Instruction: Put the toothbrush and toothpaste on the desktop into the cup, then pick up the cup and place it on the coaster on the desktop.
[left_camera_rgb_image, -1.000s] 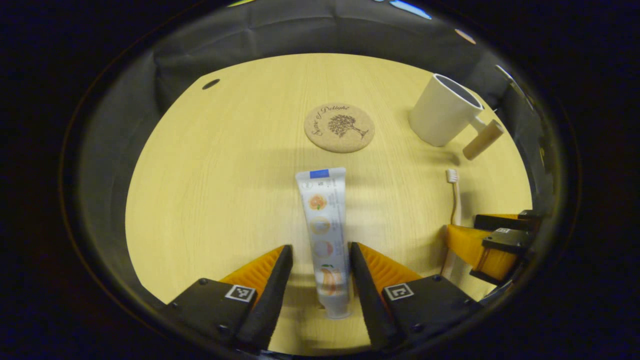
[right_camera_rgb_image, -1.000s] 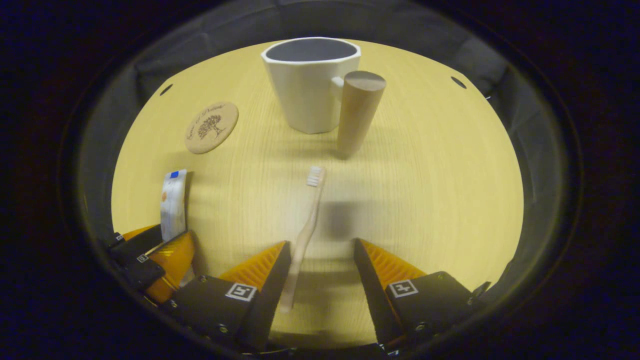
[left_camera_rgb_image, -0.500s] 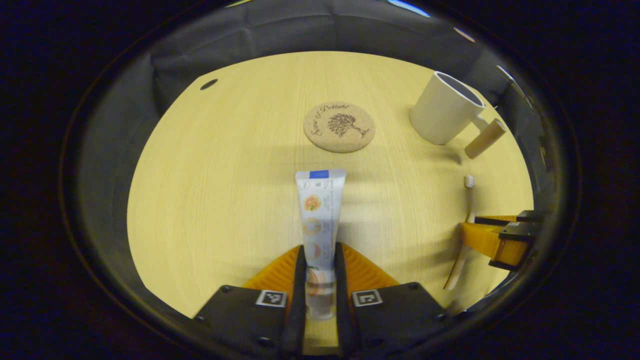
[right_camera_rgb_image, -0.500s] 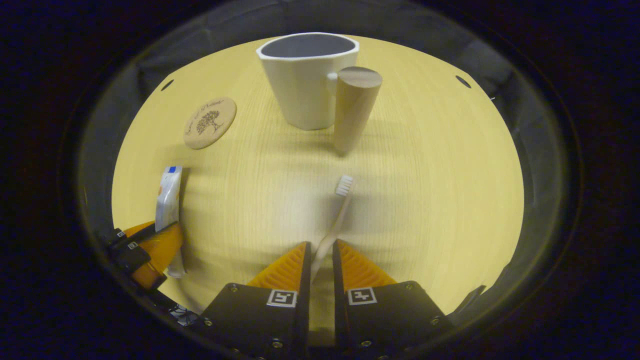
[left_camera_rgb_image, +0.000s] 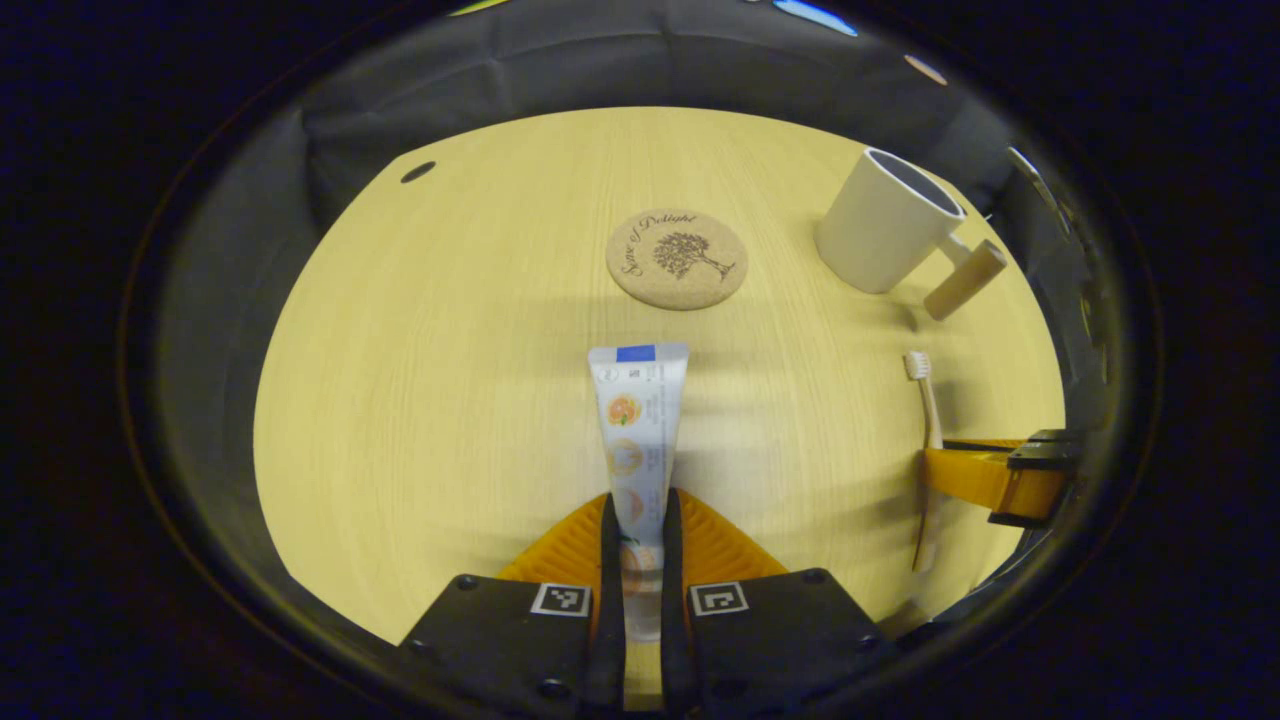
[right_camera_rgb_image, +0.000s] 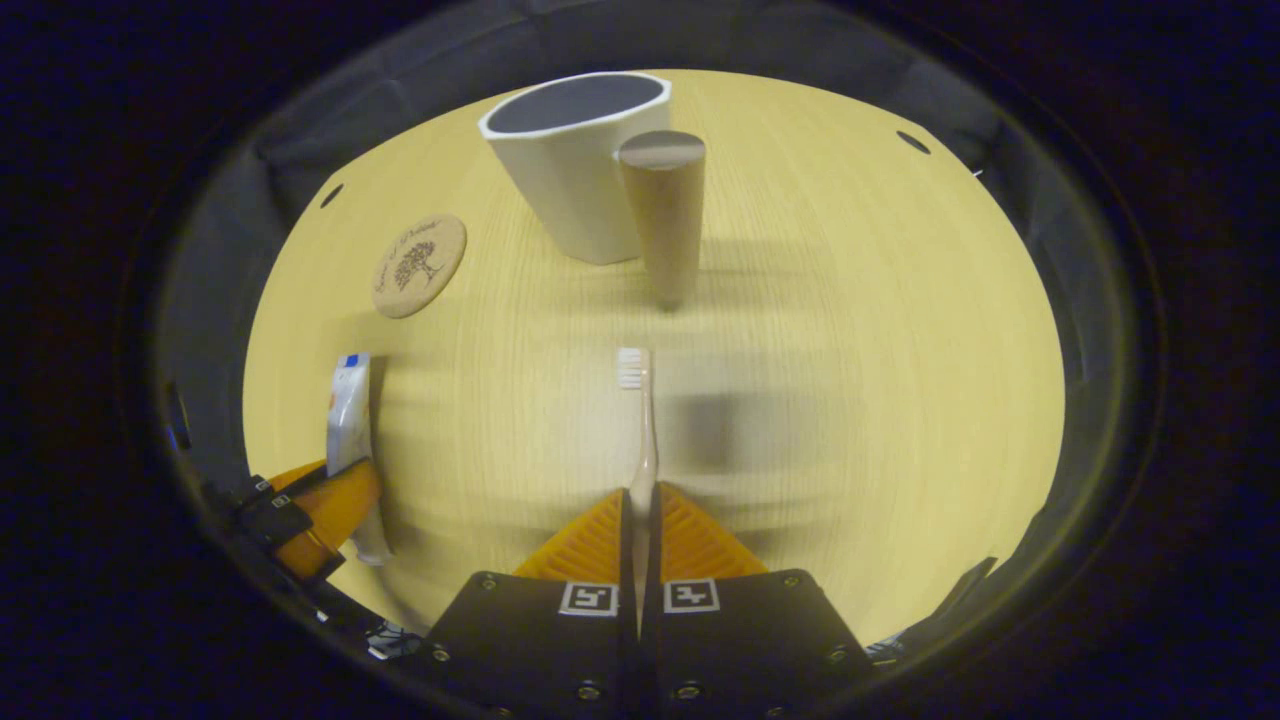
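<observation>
In the left gripper view, the left gripper (left_camera_rgb_image: 636, 520) sits at the bottom centre with its fingers pressed in on the cap end of the toothpaste (left_camera_rgb_image: 638, 430), whose tube points up the middle of the frame across the pale wooden counter (left_camera_rgb_image: 450, 380). Above the tube, apart from it, the round cork coaster (left_camera_rgb_image: 677, 258) lies flat. Farther right, in the upper right, the white cup (left_camera_rgb_image: 885, 235) stands with its wooden handle (left_camera_rgb_image: 965, 280) pointing toward the frame's edge. Below it the toothbrush (left_camera_rgb_image: 928, 420) runs down to the right gripper (left_camera_rgb_image: 985, 478) at the right edge. In the right gripper view, the left gripper (right_camera_rgb_image: 320, 510) appears at the lower left with the toothpaste (right_camera_rgb_image: 349, 415) rising from it, and the coaster (right_camera_rgb_image: 419, 265) lies above, in the upper left. At the bottom centre the right gripper (right_camera_rgb_image: 640, 520) pinches the toothbrush (right_camera_rgb_image: 640, 430) by its handle, bristles pointing up toward the cup (right_camera_rgb_image: 570, 155) at the top centre, its handle (right_camera_rgb_image: 665, 215) just to its right.
</observation>
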